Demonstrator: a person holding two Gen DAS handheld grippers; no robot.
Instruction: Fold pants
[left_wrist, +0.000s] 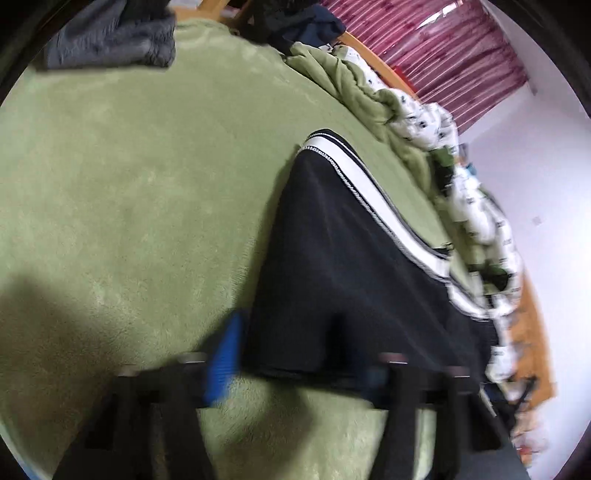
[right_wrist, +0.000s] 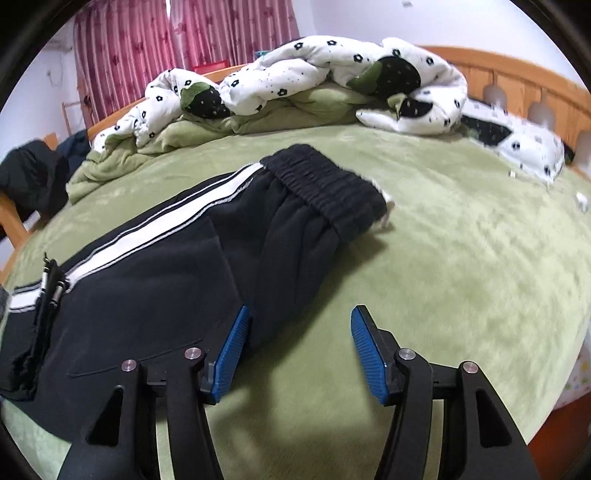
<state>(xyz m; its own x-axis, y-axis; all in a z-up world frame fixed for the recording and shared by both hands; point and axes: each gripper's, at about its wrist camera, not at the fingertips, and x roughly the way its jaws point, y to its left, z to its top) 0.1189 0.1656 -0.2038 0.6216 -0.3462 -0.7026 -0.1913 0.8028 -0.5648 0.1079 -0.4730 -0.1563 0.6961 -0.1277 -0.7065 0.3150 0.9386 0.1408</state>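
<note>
Black pants (right_wrist: 155, 280) with a white side stripe lie flat on the green bed cover (right_wrist: 461, 258), the ribbed waistband (right_wrist: 328, 184) at the far end. My right gripper (right_wrist: 299, 350) is open and empty, low over the near edge of the pants, its left pad (right_wrist: 231, 354) against the cloth. In the blurred left wrist view the pants (left_wrist: 351, 266) run away from me. My left gripper (left_wrist: 295, 350) is spread wide; the near hem drapes over the gap and hides the right pad. The left pad (left_wrist: 225, 362) shows beside the cloth.
A crumpled white flowered quilt (right_wrist: 314, 70) and green blanket lie along the far side by the wooden headboard (right_wrist: 517, 85). Dark clothes (right_wrist: 33, 177) hang at the left bed corner. A grey folded garment (left_wrist: 110, 37) lies far off on the cover.
</note>
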